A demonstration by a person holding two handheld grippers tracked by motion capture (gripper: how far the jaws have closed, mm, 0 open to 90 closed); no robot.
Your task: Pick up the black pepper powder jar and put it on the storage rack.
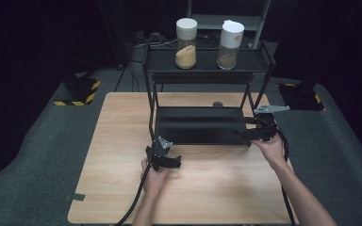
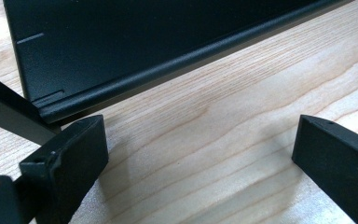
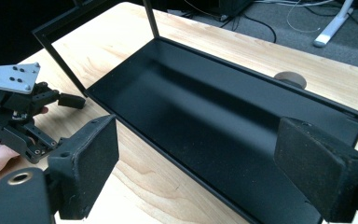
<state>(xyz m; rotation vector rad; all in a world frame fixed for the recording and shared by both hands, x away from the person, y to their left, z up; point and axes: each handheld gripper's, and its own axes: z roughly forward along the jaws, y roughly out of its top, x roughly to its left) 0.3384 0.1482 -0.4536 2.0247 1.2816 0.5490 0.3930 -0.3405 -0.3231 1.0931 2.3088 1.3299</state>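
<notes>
A light wooden table (image 1: 122, 141) is seen in the middle of the high view, set on a grey carpeted floor (image 1: 42, 155). A black two-level metal rack (image 1: 198, 125) is placed on the table's far half, its lower shelf resting on the wood. On the upper shelf, at the top centre of the frame, two clear jars are stood side by side: a left jar (image 1: 186, 37) with a white lid, part filled with yellowish grains, and a right jar (image 1: 229, 40) with a white lid, holding a browner powder. A small dark round disc (image 1: 218, 104) is seen on the table behind the lower shelf. Yellow-and-black striped bases (image 1: 78, 92) are seen at the upper left and upper right.
</notes>
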